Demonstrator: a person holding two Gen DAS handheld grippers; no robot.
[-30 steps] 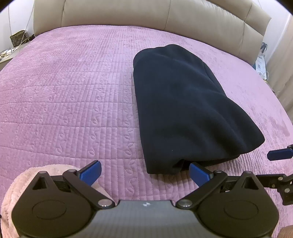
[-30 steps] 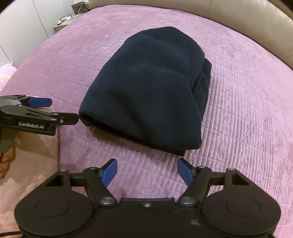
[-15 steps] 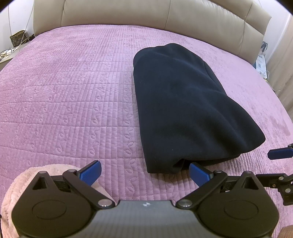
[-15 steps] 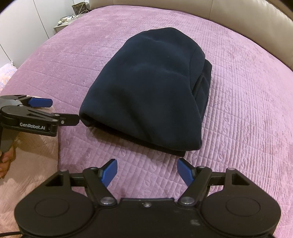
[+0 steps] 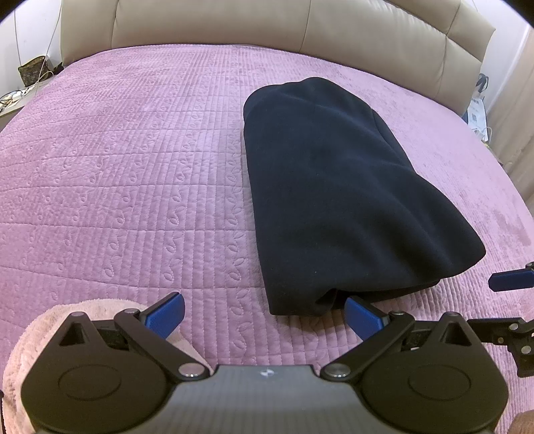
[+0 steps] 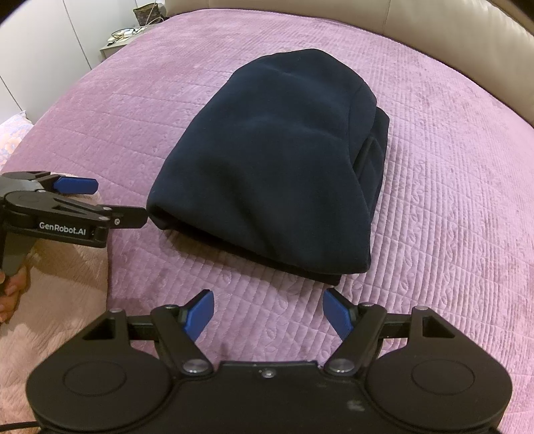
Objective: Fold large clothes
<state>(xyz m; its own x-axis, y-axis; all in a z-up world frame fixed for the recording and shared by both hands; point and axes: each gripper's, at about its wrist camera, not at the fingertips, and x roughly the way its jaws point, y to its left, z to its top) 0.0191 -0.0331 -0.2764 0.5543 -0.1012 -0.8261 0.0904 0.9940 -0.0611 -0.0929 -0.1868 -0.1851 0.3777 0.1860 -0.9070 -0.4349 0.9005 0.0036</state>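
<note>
A dark navy fleece garment (image 5: pixel 343 193) lies folded into a thick bundle on the pink quilted bedspread (image 5: pixel 133 173); it fills the middle of the right wrist view too (image 6: pixel 277 167). My left gripper (image 5: pixel 263 315) stands open just in front of the bundle's near edge, with nothing between its blue pads. My right gripper (image 6: pixel 268 308) is also open, hovering over bare bedspread short of the bundle's near corner. The left gripper (image 6: pixel 80 200) shows from the side at the left of the right wrist view, held by a hand (image 6: pixel 10 290).
A beige padded headboard (image 5: pixel 300 30) runs along the far side of the bed. A pale pink fluffy cloth (image 5: pixel 66 317) lies at the near left corner. A bedside table (image 6: pixel 120 40) with cables and a basket stands beyond the bed's left edge.
</note>
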